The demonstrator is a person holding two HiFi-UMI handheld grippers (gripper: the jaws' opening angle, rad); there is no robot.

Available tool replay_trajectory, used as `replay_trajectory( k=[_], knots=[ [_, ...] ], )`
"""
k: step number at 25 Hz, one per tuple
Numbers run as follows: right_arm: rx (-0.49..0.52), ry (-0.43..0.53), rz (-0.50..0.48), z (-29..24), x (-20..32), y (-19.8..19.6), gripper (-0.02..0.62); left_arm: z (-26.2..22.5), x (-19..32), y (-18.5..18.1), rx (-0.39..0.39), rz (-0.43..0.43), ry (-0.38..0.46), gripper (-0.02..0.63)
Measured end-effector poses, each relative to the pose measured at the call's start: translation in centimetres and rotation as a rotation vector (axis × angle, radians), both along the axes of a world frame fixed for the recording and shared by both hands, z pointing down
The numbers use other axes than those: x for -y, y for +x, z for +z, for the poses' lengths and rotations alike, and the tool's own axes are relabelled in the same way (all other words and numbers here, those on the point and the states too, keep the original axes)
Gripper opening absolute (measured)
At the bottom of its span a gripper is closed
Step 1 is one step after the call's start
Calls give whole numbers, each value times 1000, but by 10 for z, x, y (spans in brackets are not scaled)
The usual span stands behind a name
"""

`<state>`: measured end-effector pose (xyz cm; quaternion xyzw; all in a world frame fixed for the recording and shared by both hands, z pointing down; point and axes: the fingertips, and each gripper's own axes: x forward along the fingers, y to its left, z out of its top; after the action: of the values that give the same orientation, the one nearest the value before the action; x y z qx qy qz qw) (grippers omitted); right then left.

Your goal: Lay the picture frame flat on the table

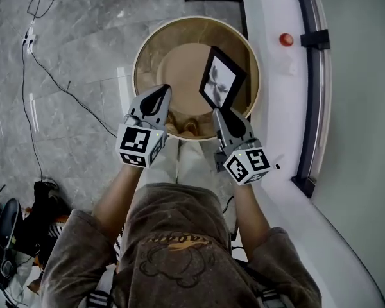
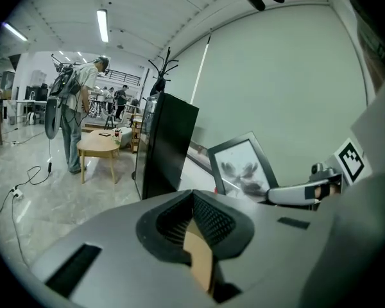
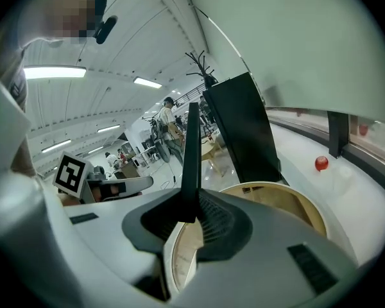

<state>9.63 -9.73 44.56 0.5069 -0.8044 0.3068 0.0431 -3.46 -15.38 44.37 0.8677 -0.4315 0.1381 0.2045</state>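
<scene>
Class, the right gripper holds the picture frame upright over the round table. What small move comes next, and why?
Probably lower the right gripper toward the round table and start tipping the picture frame over. Its jaws clamp the frame's near edge, the frame stands steeply, and bare tabletop lies beneath it.

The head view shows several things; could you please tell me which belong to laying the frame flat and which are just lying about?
For the job: picture frame, tilted, held in the right gripper; round table under it.
Just lying about: small red ball on the white ledge; cables on the grey floor.
</scene>
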Motion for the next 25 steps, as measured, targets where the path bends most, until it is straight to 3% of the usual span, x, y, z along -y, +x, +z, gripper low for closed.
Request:
replay_trajectory(
  k=[12,25],
  knots=[
    [17,-47,-18,56,6,-12,86,75,9,1,-8,-9,-49,18],
    [34,-122,-78,107,4,-21,86,96,0,-3,16,-10,-71,18]
  ],
)
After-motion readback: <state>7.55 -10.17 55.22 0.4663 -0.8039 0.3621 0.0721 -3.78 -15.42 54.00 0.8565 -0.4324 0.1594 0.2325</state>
